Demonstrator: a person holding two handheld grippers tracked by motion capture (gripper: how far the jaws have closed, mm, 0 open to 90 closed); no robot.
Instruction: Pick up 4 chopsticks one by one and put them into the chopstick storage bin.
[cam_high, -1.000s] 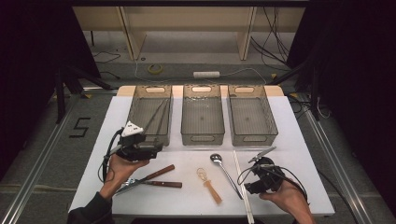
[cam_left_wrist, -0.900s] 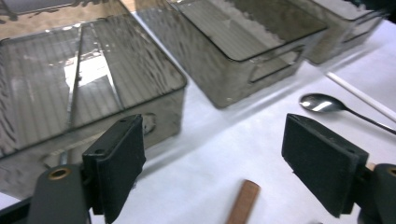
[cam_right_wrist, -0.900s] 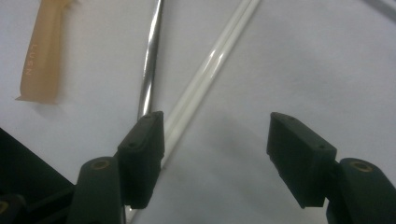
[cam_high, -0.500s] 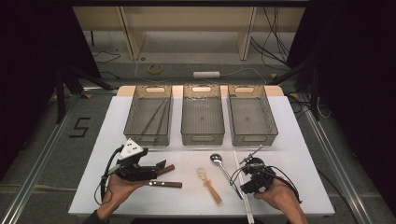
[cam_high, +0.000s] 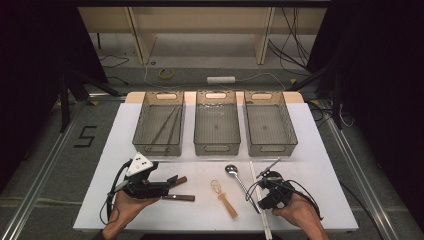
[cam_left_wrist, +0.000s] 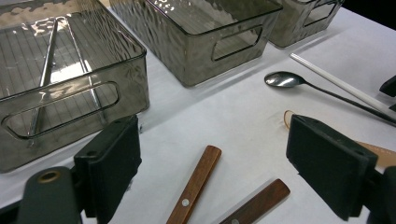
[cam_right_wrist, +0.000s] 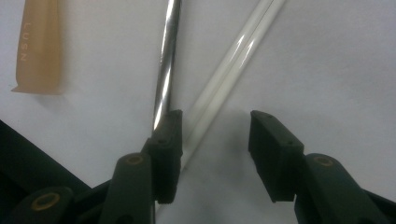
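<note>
Two wooden-handled utensils (cam_high: 179, 180) (cam_left_wrist: 198, 179) lie side by side at the table's front left. My left gripper (cam_high: 170, 186) (cam_left_wrist: 215, 140) hovers low over them, open wide, with both handles showing between its jaws and untouched. At the front right, a long white rod (cam_high: 254, 172) (cam_right_wrist: 238, 51) crosses a metal spoon (cam_high: 231, 170) (cam_right_wrist: 169, 60). My right gripper (cam_high: 262, 192) (cam_right_wrist: 215, 119) straddles the rod; its jaws have just been closing, the rod sits against the left jaw with a gap to the other. A tan-handled whisk (cam_high: 223, 196) (cam_right_wrist: 37, 42) lies between the hands.
Three grey see-through bins stand in a row across the table's middle: left (cam_high: 159, 148), centre (cam_high: 216, 148), right (cam_high: 270, 148). Metal chopsticks (cam_high: 167, 125) (cam_left_wrist: 46, 65) lie in the left bin. The white table top ends close behind both hands.
My left gripper has come down from beside the left bin toward the front edge, over the wooden handles. My right gripper's jaws have narrowed around the white rod.
</note>
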